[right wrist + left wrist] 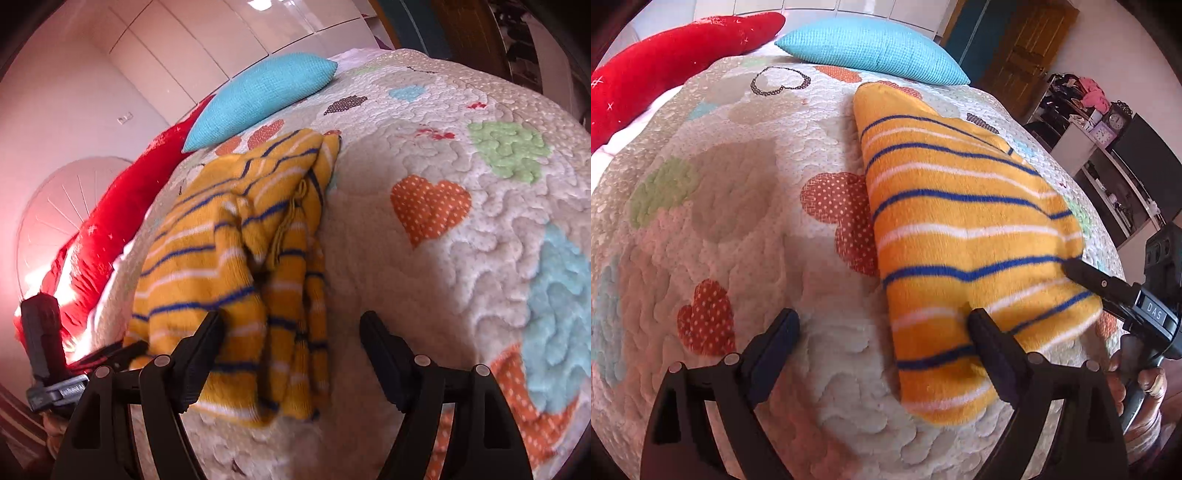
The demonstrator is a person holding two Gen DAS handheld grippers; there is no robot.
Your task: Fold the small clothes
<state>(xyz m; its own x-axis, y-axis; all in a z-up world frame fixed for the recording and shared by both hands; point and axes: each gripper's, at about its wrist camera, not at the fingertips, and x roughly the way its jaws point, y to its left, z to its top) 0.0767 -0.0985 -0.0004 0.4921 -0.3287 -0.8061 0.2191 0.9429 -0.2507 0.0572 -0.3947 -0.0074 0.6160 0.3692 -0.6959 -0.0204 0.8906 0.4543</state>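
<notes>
Folded striped garment on the bed, both my jaws spread.

I see the quilted bed cover [738, 221] under everything, a red cushion [665, 66] and a blue pillow [871, 48] at its far end. The yellow striped garment [960, 229] lies folded on the cover. My left gripper [882, 332] stands spread, one finger over the cloth; my right gripper [291, 332] is spread too, pinching nothing.

yellow garment [964, 236] with blue and white stripes; beneath it a cream quilt [746, 229] with orange dotted, green and blue hearts; beyond the garment, turquoise pillow [871, 48] and red cushion [672, 62].
</notes>
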